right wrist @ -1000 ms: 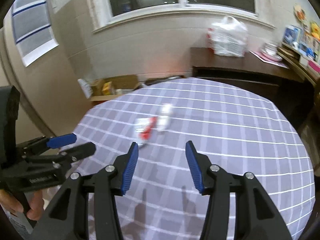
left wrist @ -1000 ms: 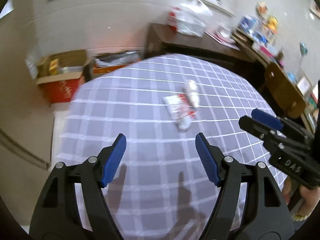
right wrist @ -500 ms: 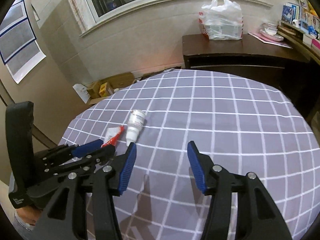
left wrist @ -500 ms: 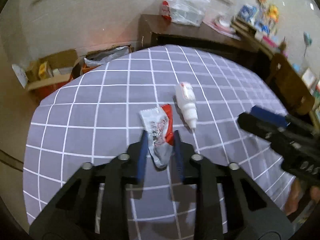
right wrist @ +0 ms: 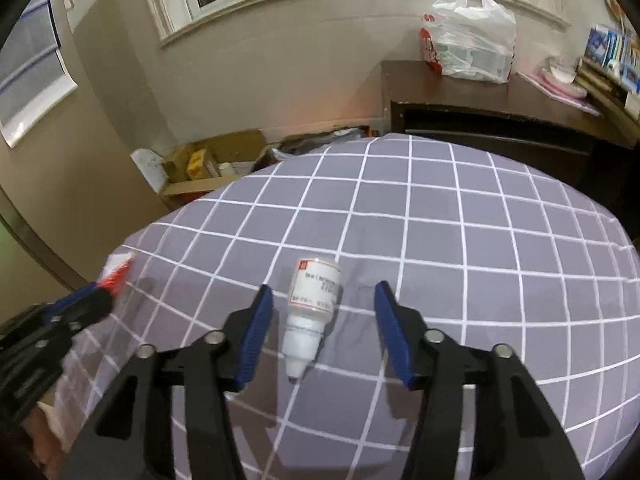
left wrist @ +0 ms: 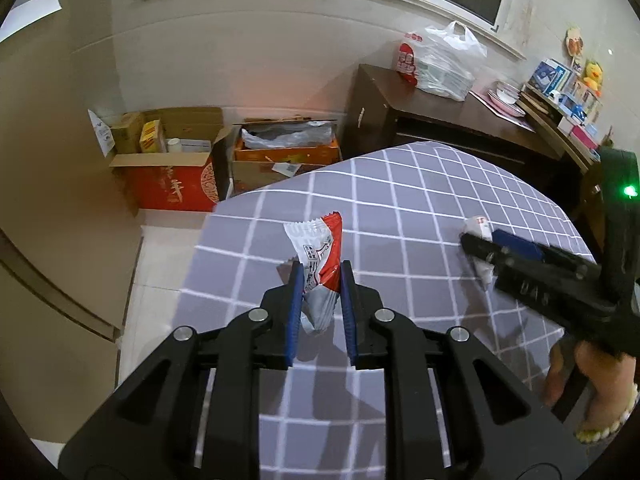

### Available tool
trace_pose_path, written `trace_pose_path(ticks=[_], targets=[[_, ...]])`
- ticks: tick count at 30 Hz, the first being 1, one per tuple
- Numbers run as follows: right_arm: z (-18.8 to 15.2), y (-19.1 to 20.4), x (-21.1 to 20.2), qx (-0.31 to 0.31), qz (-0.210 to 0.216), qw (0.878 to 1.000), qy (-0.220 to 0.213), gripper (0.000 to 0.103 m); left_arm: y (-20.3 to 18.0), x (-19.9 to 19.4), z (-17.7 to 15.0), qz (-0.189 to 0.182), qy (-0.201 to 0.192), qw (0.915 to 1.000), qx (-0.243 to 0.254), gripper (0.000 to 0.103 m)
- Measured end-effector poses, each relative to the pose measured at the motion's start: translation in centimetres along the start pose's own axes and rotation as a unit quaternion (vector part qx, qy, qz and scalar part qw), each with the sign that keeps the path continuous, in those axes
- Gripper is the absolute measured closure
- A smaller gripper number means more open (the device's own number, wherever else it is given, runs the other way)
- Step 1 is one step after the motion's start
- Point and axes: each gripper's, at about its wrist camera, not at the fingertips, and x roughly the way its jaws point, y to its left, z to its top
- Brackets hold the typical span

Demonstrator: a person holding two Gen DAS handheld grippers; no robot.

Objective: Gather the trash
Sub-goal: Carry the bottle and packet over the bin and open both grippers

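My left gripper [left wrist: 320, 280] is clamped on the wrapper [left wrist: 320, 256], lifted at 12 o'clock. My right gripper [right wrist: 324, 316] is closing around the bottle [right wrist: 312, 312] on the table [right wrist: 480, 240], pads not yet touching. Next: finish the squeeze, then lift.

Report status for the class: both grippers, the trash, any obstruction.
Left gripper shut on red-and-white wrapper. Right gripper closing, white bottle lying between its pads, not yet pinched. Checked tablecloth otherwise unobstructed.

Raised letters "UAS" mark the right gripper [left wrist: 476, 258]; print on the small white bottle [right wrist: 314, 306] is illegible.
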Motion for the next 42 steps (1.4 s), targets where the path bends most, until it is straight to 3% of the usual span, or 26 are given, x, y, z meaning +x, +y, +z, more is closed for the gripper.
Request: trace_pose_path(ticks=[5,9,15,22,31,42], targets=[[-0.9,2.0,-0.9,-0.034,-0.016,0.999,-0.005,0.079,1.7,-2.2,-0.8,-0.007,-0.006,0.9999,-0.006,0.085],[-2.3,4.1,-3.6,-0.042,0.003,0.999,-0.019,0.079,3.3,-5.0,-2.2,-0.027,-0.015,0.9995,0.0,0.085],[-4.9,10.8,-9.0,-0.075,0.068,0.994,-0.038,0.079,7.2,-9.9,-5.4,-0.017,-0.028,0.9994,-0.012,0.085],[-9.4,21.7,-12.6,-0.112,0.183,0.976,-0.022,0.079,13.8,-15.4,-10.6,0.017,-0.03,0.9988,-0.035,0.085],[-15.0,33.0,-12.9,-0.158,0.234,0.959,-0.005,0.079,22.3,-19.4,-16.2,0.049,-0.018,0.9953,-0.082,0.085],[-18.0,39.1,-10.2,-0.178,0.232,0.956,0.027,0.079,28.6,-19.5,-19.3,0.071,0.001,0.9888,-0.131,0.085]])
